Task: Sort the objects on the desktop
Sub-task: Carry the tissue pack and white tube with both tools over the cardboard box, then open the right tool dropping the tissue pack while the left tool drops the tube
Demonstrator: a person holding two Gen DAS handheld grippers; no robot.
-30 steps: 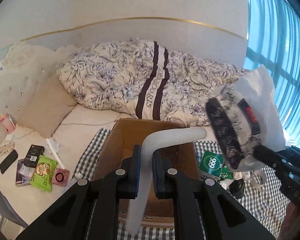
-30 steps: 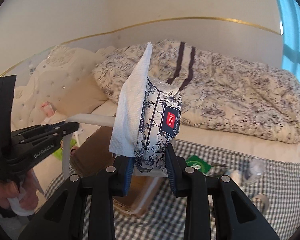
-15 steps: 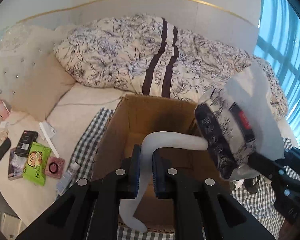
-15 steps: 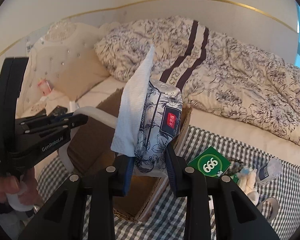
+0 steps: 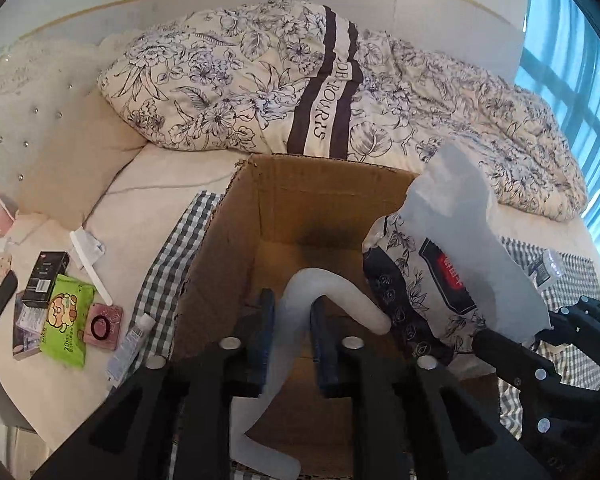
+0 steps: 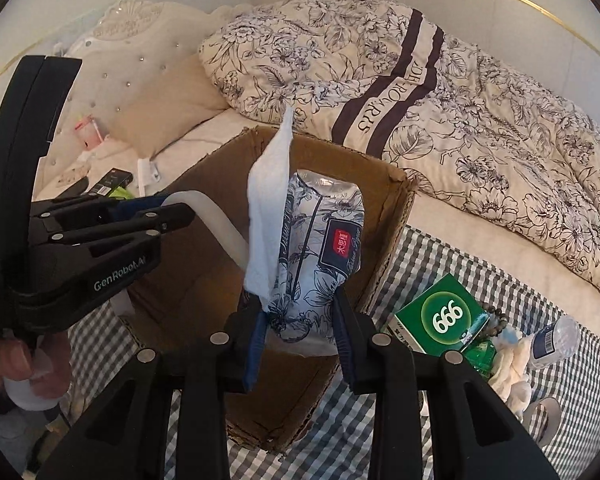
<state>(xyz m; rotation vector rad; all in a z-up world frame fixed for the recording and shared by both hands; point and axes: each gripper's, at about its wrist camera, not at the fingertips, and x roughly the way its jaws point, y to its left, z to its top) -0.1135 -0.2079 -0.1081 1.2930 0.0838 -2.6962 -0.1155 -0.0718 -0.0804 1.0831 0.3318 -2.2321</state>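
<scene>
Right wrist view: right gripper point(image 6: 298, 330) clamps a floral tissue pack point(image 6: 318, 252) over the cardboard box point(image 6: 396, 208); left gripper point(image 5: 291, 334) pinches a white curved tube point(image 5: 332, 292).

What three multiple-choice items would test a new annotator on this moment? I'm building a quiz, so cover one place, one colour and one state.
1. Where is the tissue pack?
A. Flat on the checked cloth
B. Held above the open cardboard box
C. On the pillow

2. What colour is the box marked 666?
A. Green
B. Red
C. Yellow

3. How is the left gripper?
A. Open and empty
B. Out of view
C. Shut on the bent white tube

Answers:
1 B: the right gripper clamps the pack over the cardboard box.
2 A: its printed face is green around the white digits.
3 C: its fingers press both sides of the bent white tube.
</scene>
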